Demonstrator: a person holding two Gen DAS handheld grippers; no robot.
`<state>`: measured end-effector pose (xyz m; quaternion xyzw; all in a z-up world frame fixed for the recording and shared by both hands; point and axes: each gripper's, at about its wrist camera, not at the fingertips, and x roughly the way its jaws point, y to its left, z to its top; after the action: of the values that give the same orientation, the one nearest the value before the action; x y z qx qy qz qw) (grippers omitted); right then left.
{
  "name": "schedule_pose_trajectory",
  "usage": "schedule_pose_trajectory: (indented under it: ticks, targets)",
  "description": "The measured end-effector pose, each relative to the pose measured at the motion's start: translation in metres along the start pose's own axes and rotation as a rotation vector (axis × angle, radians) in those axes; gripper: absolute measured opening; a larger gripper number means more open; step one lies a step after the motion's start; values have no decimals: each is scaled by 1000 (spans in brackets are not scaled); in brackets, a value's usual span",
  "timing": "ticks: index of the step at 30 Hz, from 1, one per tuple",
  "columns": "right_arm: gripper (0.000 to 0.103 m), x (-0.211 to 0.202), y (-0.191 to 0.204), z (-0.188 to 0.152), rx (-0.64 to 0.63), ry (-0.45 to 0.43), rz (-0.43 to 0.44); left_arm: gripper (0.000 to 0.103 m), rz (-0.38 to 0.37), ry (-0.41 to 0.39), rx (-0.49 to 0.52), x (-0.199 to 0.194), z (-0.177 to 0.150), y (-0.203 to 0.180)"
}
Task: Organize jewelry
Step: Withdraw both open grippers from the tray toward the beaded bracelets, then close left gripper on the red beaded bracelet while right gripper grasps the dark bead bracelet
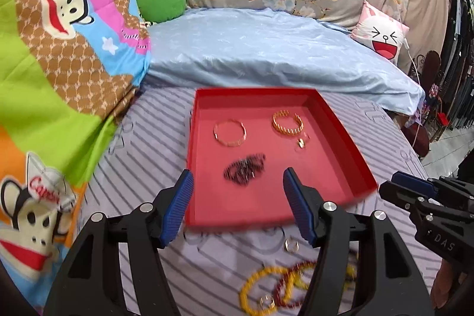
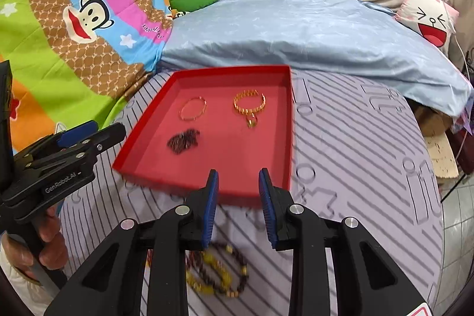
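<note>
A red tray (image 1: 207, 197) (image 2: 222, 147) lies on the striped sheet. In it are a thin gold bangle (image 1: 229, 134) (image 2: 193, 108), a studded gold bracelet (image 1: 288, 123) (image 2: 249, 102), a small ring (image 1: 302, 142) (image 2: 251, 122) and a dark bead pile (image 1: 244, 168) (image 2: 183, 140). My left gripper (image 1: 237, 172) (image 2: 97, 135) hovers open over the tray's near part, holding nothing. Over the tray's near right corner, my right gripper (image 2: 238, 172) (image 1: 385, 188) stands open with a narrower gap, also holding nothing. Yellow and dark red bead bracelets (image 1: 266, 286) (image 2: 219, 271) and a small ring (image 1: 291, 245) lie on the sheet below the fingers.
A cartoon monkey quilt (image 1: 68, 55) is piled at the left. A light blue blanket (image 1: 266, 49) lies behind the tray, with a green pillow (image 1: 161, 2) and a pink cushion (image 1: 382, 34) farther back. The bed's edge and a tiled floor (image 2: 456, 212) are at the right. A hand (image 2: 50, 242) holds the left gripper's handle.
</note>
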<state>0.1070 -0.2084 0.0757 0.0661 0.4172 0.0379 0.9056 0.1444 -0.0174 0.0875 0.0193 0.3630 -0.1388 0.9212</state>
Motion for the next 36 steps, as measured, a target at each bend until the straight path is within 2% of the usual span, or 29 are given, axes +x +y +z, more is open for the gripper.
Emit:
schedule_pose_trajectory:
  ticks: [10,18,36]
  targets:
    - [28,-3,-15,-61,87,60,5,60,-34,63,-61,-5,-62,-3]
    - [28,-3,-16,-101,120,82,-30,60,-21,99,-90,-5,-101,-6]
    - [26,23,-8,-96,103,58,-48,59,-28,124,-74,18,-120,-27]
